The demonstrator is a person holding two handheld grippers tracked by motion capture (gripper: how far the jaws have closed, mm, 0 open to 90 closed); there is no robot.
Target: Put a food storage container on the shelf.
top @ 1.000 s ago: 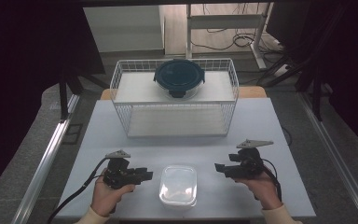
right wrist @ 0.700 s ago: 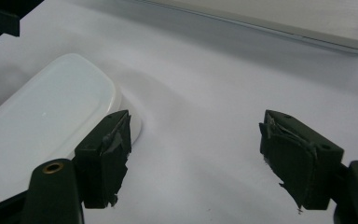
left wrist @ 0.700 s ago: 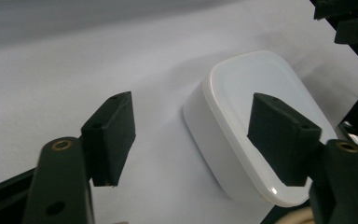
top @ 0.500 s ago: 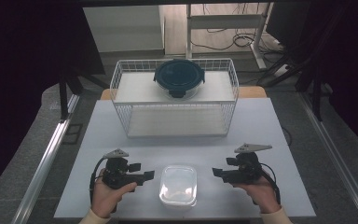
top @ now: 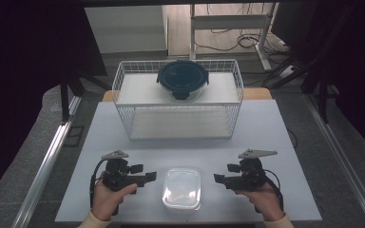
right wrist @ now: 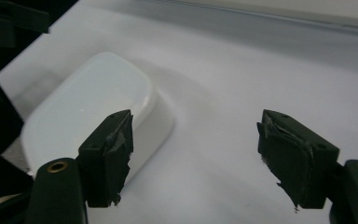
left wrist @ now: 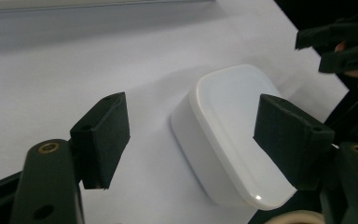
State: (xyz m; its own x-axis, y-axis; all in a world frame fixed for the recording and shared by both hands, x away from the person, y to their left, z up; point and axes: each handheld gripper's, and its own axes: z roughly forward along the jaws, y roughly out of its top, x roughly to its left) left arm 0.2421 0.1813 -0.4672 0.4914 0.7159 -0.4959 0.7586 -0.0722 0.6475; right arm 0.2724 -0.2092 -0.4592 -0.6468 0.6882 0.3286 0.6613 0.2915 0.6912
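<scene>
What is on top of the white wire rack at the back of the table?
A round container with a dark blue lid sits on the white wire rack, on its upper shelf. The lid covers whatever the container holds. The lower shelf looks bare.

Your left gripper [top: 142, 176] at the frame's lower left and right gripper [top: 221, 178] at lower right point inward, jaws apart and empty; the right's have just been closing slightly.

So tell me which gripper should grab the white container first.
Left, probably. The left gripper is open, its jaws already framing the white container; the right gripper, also open, aims beside it.
</scene>
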